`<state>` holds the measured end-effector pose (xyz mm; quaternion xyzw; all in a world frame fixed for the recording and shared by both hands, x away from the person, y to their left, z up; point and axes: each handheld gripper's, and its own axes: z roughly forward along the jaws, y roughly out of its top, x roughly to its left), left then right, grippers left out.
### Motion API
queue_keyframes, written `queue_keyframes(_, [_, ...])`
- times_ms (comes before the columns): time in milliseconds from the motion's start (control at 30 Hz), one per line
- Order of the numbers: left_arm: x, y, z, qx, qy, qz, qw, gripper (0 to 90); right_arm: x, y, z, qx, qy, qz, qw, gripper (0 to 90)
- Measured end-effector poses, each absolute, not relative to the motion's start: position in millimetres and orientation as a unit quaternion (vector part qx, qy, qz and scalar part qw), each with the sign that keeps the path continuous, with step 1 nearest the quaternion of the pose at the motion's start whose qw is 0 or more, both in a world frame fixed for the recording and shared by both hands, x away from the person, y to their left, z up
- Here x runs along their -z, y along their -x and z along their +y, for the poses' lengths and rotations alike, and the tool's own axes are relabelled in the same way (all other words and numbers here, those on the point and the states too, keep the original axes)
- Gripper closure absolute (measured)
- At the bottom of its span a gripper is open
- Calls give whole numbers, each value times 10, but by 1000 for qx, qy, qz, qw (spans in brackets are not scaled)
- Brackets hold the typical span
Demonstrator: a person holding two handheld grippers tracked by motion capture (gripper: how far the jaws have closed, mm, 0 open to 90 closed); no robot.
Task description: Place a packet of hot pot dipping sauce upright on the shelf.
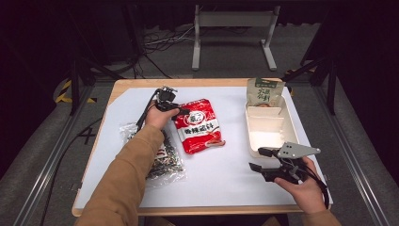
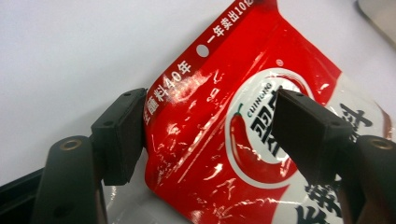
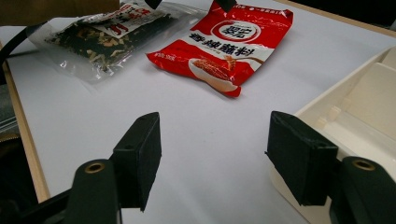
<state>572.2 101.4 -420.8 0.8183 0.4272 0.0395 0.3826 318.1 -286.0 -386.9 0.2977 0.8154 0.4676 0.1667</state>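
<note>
A red seasoning packet (image 1: 200,125) lies flat on the white table cover. My left gripper (image 1: 180,111) is at its far left corner. In the left gripper view the left gripper (image 2: 210,135) stands open with that corner of the red packet (image 2: 224,154) between its pads; the left pad (image 2: 119,135) is at the packet's edge. My right gripper (image 1: 256,159) hovers open near the front right, just in front of a white box (image 1: 268,129). Nothing lies between the right gripper (image 3: 217,158) pads in its own view; the red packet (image 3: 224,51) is farther off.
A clear bag of dried bits (image 1: 164,162) lies under the left forearm, left of the red packet. A green pouch (image 1: 264,92) leans in the white box's far end. The white box (image 3: 359,116) sits close to the right jaw. The table's wooden edge (image 1: 188,211) runs along the front.
</note>
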Motion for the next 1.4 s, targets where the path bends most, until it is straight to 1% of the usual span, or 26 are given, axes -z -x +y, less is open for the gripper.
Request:
queue_keyframes(367, [4050,-5570,1005,-40,-833,389,392,300,3867,-3209,-2819,-471,-293,817,158,349])
queue_keyframes(467, [4051,-5543,992,-28,-832,380,403,333,3872,-3212,-2809,-470,-291,818,157,350])
queue_keyframes(567, [4078,-5531,947,-33,-842,370,390,340,3874,-3209,-2798,-470,-290,819,155,350])
queue_keyframes(700, [4130,-5551,922,-36,-844,372,385,344,3873,-3210,-2804,-470,-290,819,156,349])
queue_keyframes(900, [4205,-5601,931,-44,-844,383,372,375,3883,-3212,-2806,-470,-290,820,154,349])
queue_keyframes(1000, [4261,-5625,927,-34,-841,396,367,375,3887,-3211,-2812,-468,-290,820,153,349])
queue_keyframes(1167, [4302,-5635,914,-43,-848,391,354,441,3892,-3211,-2813,-468,-289,821,153,352])
queue_keyframes(1200, [4296,-5632,921,-57,-852,389,347,486,3892,-3209,-2811,-467,-289,822,152,360])
queue_keyframes(1233, [4296,-5632,921,-57,-852,389,347,533,3892,-3209,-2811,-467,-289,822,152,360])
queue_keyframes(1267, [4291,-5630,927,-62,-853,387,345,533,3893,-3209,-2809,-467,-289,822,152,363])
queue_keyframes(1367, [4271,-5616,950,-82,-857,378,342,675,3890,-3205,-2803,-467,-287,823,149,383])
queue_keyframes(1400, [4265,-5613,957,-85,-857,375,342,710,3890,-3204,-2801,-468,-287,823,148,390])
